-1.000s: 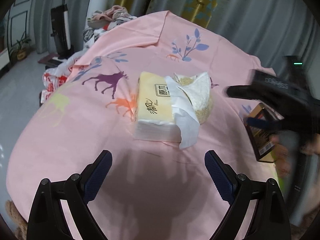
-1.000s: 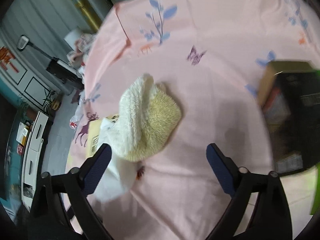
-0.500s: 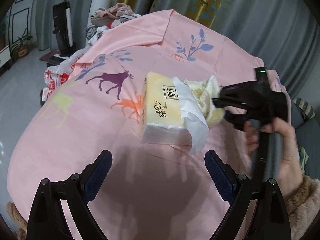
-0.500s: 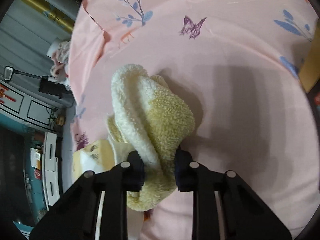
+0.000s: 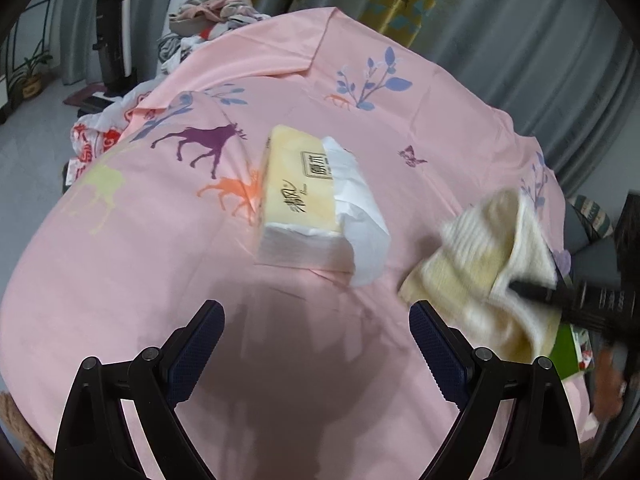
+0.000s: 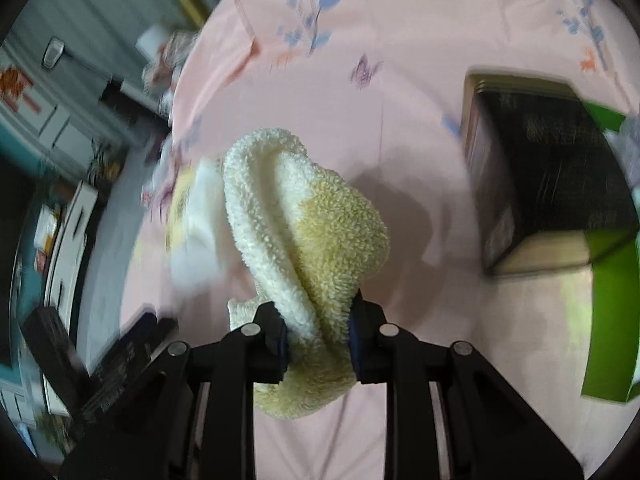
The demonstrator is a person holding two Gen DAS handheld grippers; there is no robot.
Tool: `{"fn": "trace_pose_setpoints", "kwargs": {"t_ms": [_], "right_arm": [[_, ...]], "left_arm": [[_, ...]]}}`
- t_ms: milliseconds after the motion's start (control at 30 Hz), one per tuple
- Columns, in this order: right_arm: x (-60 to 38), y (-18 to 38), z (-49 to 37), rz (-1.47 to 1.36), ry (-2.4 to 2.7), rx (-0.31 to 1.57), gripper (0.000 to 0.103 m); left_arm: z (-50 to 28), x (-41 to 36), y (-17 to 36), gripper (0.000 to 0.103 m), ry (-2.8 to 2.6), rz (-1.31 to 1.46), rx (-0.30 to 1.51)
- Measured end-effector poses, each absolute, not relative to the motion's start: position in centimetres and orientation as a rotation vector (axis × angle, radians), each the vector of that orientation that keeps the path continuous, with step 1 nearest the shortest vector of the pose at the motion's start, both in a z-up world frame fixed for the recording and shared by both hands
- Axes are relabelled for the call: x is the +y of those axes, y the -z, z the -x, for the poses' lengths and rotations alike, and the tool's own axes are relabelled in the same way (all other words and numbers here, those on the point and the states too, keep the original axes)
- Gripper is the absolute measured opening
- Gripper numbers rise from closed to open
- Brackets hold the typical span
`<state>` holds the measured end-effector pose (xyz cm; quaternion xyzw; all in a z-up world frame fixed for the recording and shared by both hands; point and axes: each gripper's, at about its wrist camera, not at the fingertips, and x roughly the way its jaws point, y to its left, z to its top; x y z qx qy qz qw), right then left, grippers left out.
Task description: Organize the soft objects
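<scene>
A fluffy cream and yellow towel (image 6: 308,232) hangs from my right gripper (image 6: 318,336), which is shut on it and holds it above the pink cloth. In the left wrist view the towel (image 5: 488,256) is lifted at the right, blurred, with the right gripper (image 5: 560,298) clamped on it. A yellow soft tissue pack (image 5: 308,208) with a tissue sticking out lies on the table's middle. My left gripper (image 5: 316,344) is open and empty, low over the cloth in front of the pack.
A pink printed tablecloth (image 5: 160,240) covers the round table. A dark box (image 6: 548,176) and a green box (image 6: 612,312) stand at the right. A pile of clothes (image 5: 208,20) lies beyond the far edge.
My right gripper closed on the towel beside the tissue pack, lifted it and carried it right, away from the pack. My left gripper stayed open and almost still.
</scene>
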<state>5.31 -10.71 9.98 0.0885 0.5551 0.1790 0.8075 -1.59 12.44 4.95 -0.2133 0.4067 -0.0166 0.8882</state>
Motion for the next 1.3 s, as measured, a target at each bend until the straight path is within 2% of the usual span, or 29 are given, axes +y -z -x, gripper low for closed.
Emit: {"fn": "trace_pose_setpoints", "kwargs": {"t_ms": [300, 433, 500, 567, 633, 767, 933, 1233, 1300], "right_arm": [[-7.1, -3.9, -3.8, -0.037, -0.447, 1.32, 0.03], [-6.5, -3.4, -4.0, -0.005, -0.455, 1.293, 0.035], [-6.8, -3.4, -4.1, -0.017, -0.456, 1.301, 0.041], [-7.6, -3.6, -3.6, -0.039, -0.455, 1.312, 0.055], [-8.6, -4.6, -3.5, -0.063, -0.463, 1.303, 0.065], [-10.2, -7.5, -3.5, -0.09, -0.469, 1.223, 0.076], [-11.5, -8.4, -3.7, -0.149, -0.459, 1.177, 0.077], [-11.9, -5.3, -4.3, -0.227, -0.468, 1.267, 0.075], [-11.7, -4.8, -4.3, -0.231, -0.472, 1.282, 0.072]], "left_arm": [[1.7, 11.4, -4.7, 0.094, 0.087, 0.446, 0.866], [1.6, 10.9, -4.4, 0.094, 0.089, 0.433, 0.88], [1.5, 10.6, -4.2, 0.094, 0.092, 0.43, 0.885], [1.5, 10.3, -4.0, 0.094, 0.105, 0.426, 0.895], [1.5, 9.9, -3.9, 0.094, 0.121, 0.423, 0.902], [1.3, 9.4, -3.8, 0.094, 0.175, 0.439, 0.908], [1.3, 8.0, -3.6, 0.094, 0.267, 0.472, 0.925], [0.6, 5.1, -2.8, 0.094, 0.356, 0.453, 0.968], [0.3, 4.8, -2.4, 0.094, 0.364, 0.464, 0.992]]}}
